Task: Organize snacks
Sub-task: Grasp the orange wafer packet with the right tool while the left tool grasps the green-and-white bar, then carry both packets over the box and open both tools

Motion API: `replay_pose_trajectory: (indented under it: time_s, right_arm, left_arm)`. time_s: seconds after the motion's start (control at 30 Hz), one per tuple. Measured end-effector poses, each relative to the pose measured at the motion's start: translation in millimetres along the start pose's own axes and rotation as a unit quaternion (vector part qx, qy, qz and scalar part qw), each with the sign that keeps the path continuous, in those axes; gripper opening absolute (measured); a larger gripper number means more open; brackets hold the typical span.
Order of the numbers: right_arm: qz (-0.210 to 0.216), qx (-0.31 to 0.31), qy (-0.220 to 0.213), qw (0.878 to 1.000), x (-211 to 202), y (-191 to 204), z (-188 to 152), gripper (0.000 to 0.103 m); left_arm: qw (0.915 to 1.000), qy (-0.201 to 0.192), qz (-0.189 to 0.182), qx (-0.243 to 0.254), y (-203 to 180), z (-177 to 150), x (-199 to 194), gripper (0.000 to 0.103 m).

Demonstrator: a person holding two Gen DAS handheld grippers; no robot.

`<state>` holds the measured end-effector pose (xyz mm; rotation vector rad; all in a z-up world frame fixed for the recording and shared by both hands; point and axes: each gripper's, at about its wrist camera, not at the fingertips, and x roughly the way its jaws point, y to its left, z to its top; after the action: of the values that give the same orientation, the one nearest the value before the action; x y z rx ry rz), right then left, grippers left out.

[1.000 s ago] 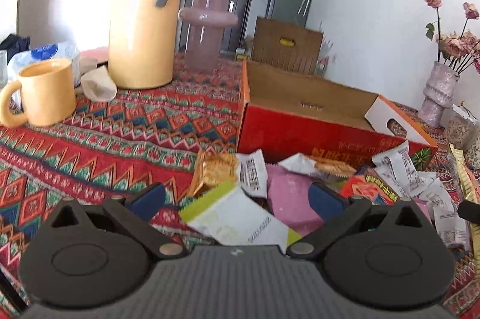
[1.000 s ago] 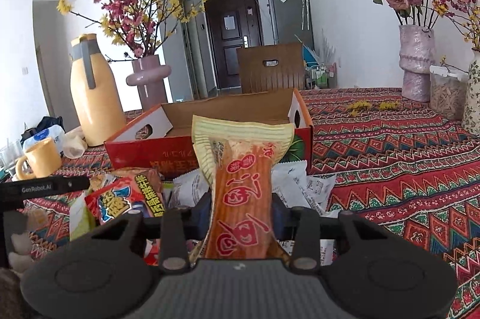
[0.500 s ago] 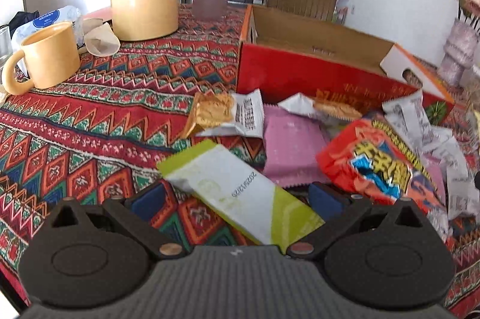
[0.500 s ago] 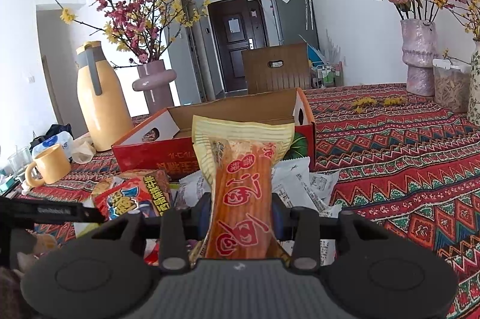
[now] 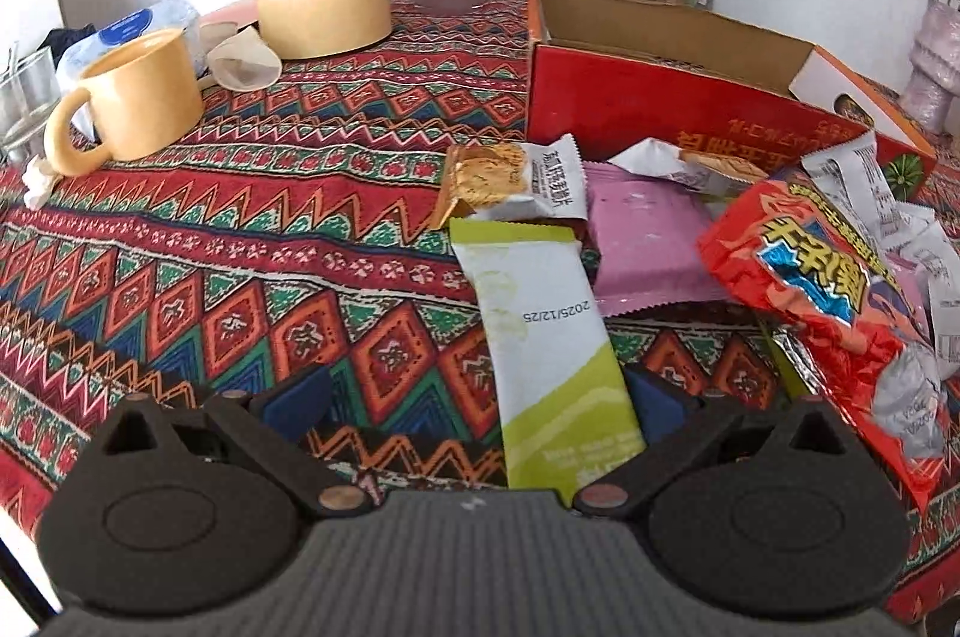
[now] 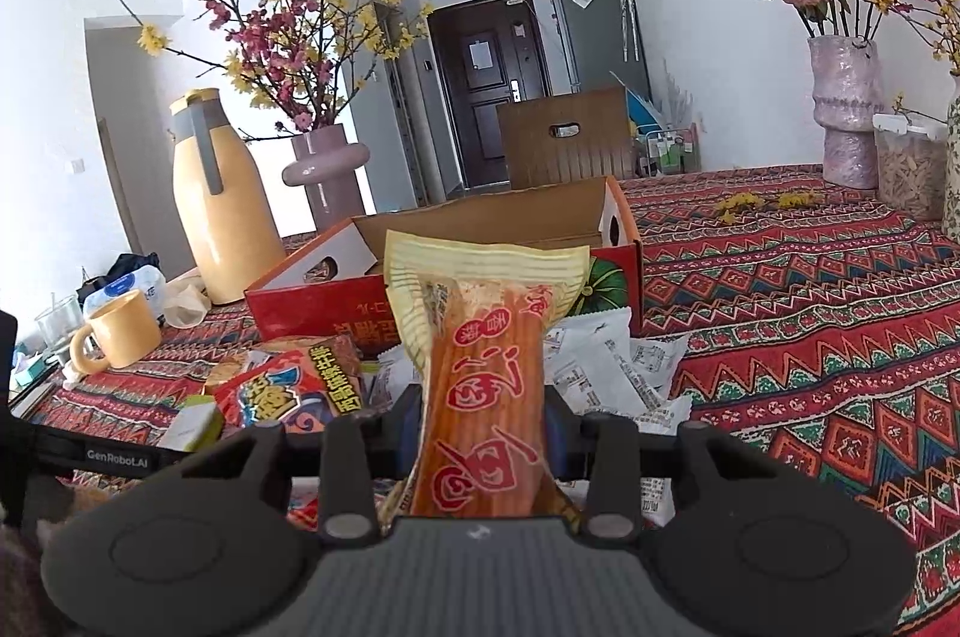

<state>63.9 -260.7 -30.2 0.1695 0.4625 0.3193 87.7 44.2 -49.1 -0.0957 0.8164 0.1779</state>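
Nearest, left claw (image 5: pixel 474 400) spread wide above the patterned red woven cloth (image 5: pixel 240 289) covering the surface, grasping nothing; long white-and-lime-green snack packet (image 5: pixel 549 337) lying flat with its near end between the blue fingers (image 5: pixel 294 394), touched by neither as far as visible. Right claw (image 6: pixel 480 418) clenched on a tall orange-red sausage-style snack packet with a pale yellow crimped top (image 6: pixel 483 367), held upright off the surface. Just beyond, a loose pile: crinkled red chip bag with blue lettering (image 5: pixel 822 301), flat pink wrapper (image 5: pixel 648 241), golden biscuit pack with a white end (image 5: pixel 510 181), several white sachets (image 6: pixel 606 367). Behind the pile, open red cardboard box with brown interior (image 5: pixel 672 97), touching the heap's far edge. Further left, yellow ceramic mug (image 5: pixel 129 100); past it, tall yellow thermos jug with grey handle (image 6: pixel 219 199) and mauve vase of flowering branches (image 6: pixel 327 172).
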Motion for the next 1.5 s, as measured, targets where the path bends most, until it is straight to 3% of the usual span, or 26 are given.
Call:
replay_pose_trajectory:
  time_s: [0.3, 0.53, 0.63, 0.7, 0.77, 1.17, 1.5]
  right_arm:
    - [0.001, -0.001, -0.006, 1.000, -10, 3, -2, 0.039]
    - [0.004, -0.002, -0.008, 1.000, -14, 5, -2, 0.040]
    - [0.004, -0.003, -0.007, 1.000, -15, 6, -3, 0.040]
    - [0.004, -0.003, -0.007, 1.000, -15, 6, -3, 0.040]
    - [0.004, -0.003, -0.007, 1.000, -15, 6, -3, 0.040]
    - [0.002, -0.007, -0.003, 1.000, -13, 8, -2, 0.040]
    - [-0.007, -0.016, -0.022, 1.000, -5, 12, 16, 0.040]
  left_arm:
    - [0.9998, 0.003, 0.018, -0.001, -5, 2, 6, 0.103]
    - [0.9998, 0.005, 0.007, 0.016, -7, 4, 6, 0.102]
    - [0.9998, -0.006, 0.000, 0.018, -9, 2, 0, 0.082]
    - [0.9997, -0.013, -0.009, 0.020, -9, 1, -5, 0.055]
    - [0.9994, -0.019, -0.020, 0.023, -7, 0, -9, 0.039]
    - [0.9971, -0.061, -0.036, 0.026, 1, 3, -30, 0.039]
    - [0.9895, -0.126, -0.058, 0.040, -12, 43, -49, 0.039]
